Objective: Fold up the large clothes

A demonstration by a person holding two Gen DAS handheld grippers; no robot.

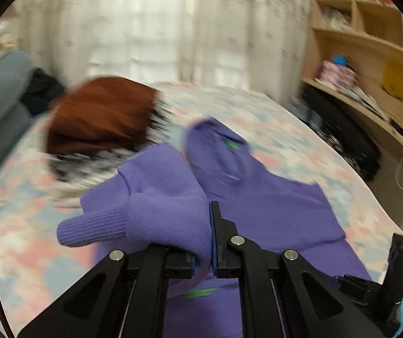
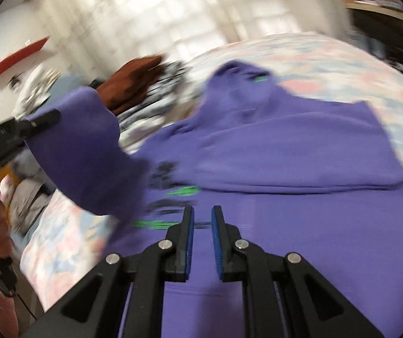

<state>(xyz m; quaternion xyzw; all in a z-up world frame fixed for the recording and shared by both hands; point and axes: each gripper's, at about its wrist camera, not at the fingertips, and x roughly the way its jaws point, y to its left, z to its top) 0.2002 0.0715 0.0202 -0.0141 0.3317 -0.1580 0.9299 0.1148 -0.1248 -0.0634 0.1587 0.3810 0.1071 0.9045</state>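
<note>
Sleeve [image 1: 156,219] pinched in our left gripper [image 1: 203,242], right gripper [image 2: 203,219] open and empty, we judged laying it flat across the purple hoodie [image 2: 286,146] best.

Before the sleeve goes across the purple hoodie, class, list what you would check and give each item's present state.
1. Left gripper shut on the sleeve: ok.
2. Sleeve lifted off the bed: ok.
3. Right gripper free, jaws apart above the purple hoodie: ok.
4. Other side already folded over the hoodie's body: ok.
5. Hood lying flat: not ok, it looks bunched.
6. Brown folded garment clear of the hoodie: cannot tell, blurred.
</note>
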